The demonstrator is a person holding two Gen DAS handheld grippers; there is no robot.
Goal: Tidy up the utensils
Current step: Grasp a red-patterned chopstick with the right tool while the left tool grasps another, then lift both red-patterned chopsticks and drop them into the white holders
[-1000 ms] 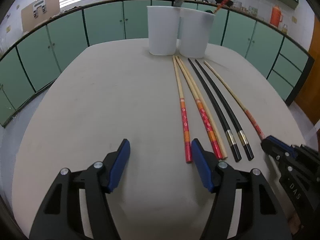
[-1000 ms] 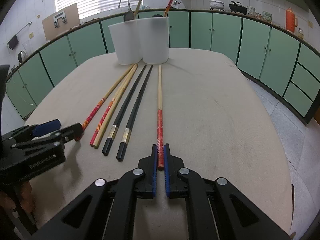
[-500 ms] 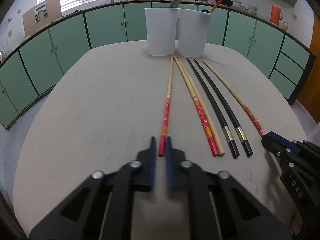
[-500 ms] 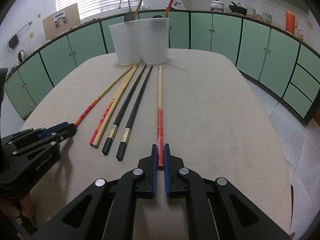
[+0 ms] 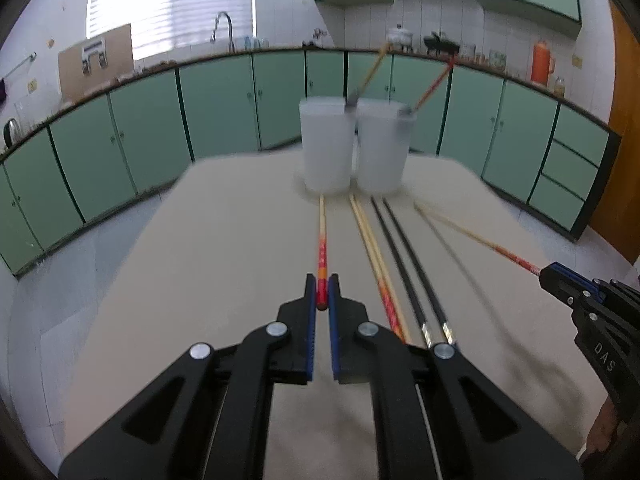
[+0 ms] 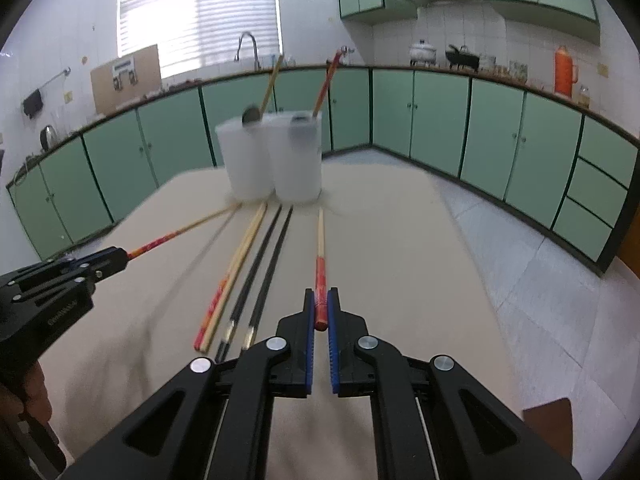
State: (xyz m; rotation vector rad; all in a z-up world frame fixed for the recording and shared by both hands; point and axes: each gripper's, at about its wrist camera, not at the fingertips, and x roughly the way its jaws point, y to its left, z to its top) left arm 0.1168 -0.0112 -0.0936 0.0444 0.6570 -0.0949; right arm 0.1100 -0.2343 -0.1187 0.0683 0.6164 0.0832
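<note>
Green-cabinet kitchen (image 5: 216,108), seemingly beige table (image 5: 224,240)

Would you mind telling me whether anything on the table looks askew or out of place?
Nothing stands out. Four chopsticks lie in a neat row before two white cups; each tool, left and right, holds one red-ended chopstick.

The left gripper (image 5: 322,294) and the right gripper (image 6: 321,307) are each held pinched closed at lower centre.
</note>
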